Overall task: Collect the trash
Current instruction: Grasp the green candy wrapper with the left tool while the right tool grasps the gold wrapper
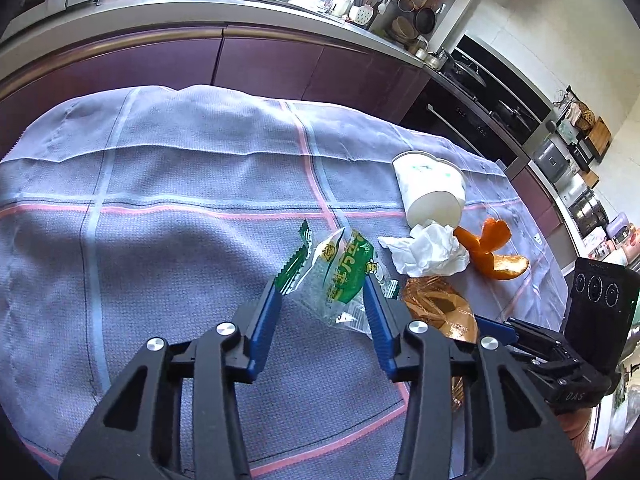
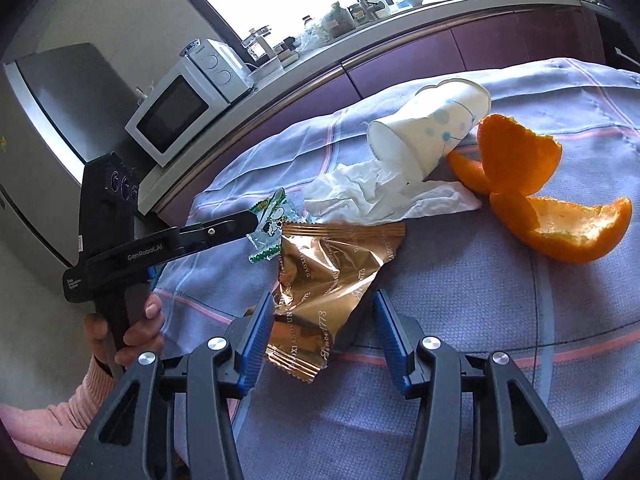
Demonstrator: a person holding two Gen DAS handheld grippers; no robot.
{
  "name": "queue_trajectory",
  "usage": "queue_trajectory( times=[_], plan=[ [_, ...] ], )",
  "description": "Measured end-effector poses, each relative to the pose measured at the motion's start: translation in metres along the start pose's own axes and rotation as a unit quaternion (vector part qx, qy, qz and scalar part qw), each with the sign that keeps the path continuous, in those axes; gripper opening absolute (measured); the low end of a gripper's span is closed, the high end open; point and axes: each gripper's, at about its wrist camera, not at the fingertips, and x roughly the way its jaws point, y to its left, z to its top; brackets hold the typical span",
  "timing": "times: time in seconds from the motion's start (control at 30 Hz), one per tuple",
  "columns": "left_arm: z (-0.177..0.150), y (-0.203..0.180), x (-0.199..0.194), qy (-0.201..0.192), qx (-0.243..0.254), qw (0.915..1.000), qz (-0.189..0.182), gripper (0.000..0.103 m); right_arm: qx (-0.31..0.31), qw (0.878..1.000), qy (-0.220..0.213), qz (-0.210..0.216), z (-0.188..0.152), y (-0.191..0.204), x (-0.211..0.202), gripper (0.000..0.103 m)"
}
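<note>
A green and clear snack wrapper lies on the checked cloth between the open fingers of my left gripper; the same wrapper shows in the right wrist view at the left gripper's tip. A gold wrapper lies between the open fingers of my right gripper; it shows in the left wrist view too. Past them lie a crumpled white tissue, a tipped paper cup and orange peel.
The cloth-covered table stands before purple cabinets and a counter with a microwave. A stove is at the right. A hand in a pink sleeve holds the left gripper's handle.
</note>
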Motion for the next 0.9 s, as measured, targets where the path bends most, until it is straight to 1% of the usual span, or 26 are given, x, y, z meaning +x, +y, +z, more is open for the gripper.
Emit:
queue_trajectory(
  times=[0.03,0.07,0.1,0.17,0.2,0.43,0.5,0.63,0.9],
  plan=[
    [0.000,0.000,0.001,0.002,-0.002,1.0000,-0.002,0.036,0.001,1.000,0.001,0.001,0.000,0.000,0.000,0.049],
    [0.001,0.000,0.002,0.003,-0.003,1.0000,-0.004,0.030,0.001,1.000,0.002,0.002,-0.001,0.000,0.001,0.049],
    [0.000,-0.001,0.003,0.005,-0.002,1.0000,-0.006,0.026,0.000,1.000,0.002,0.003,-0.001,-0.001,0.001,0.048],
    [-0.001,-0.001,0.003,0.006,-0.003,0.9999,-0.010,0.014,0.000,1.000,0.003,0.005,-0.001,-0.002,0.001,0.045],
    [-0.002,-0.001,0.004,0.007,-0.003,0.9999,-0.012,0.013,0.000,1.000,0.003,0.006,-0.001,-0.002,0.000,0.045],
    [-0.006,-0.004,-0.003,0.002,-0.001,0.9999,-0.017,0.010,0.002,1.000,0.006,0.011,-0.001,-0.002,0.001,0.028],
    [-0.008,-0.005,-0.006,-0.001,0.000,0.9999,-0.017,0.009,0.001,1.000,0.005,0.012,-0.001,-0.002,0.001,0.025],
    [-0.011,-0.006,-0.016,-0.011,0.003,0.9998,-0.013,0.009,-0.002,1.000,0.004,0.016,-0.002,-0.001,0.001,0.015],
    [-0.021,0.007,-0.044,-0.032,-0.007,0.9994,-0.011,0.008,-0.014,1.000,-0.002,0.028,-0.001,0.009,-0.001,0.009]
  ],
)
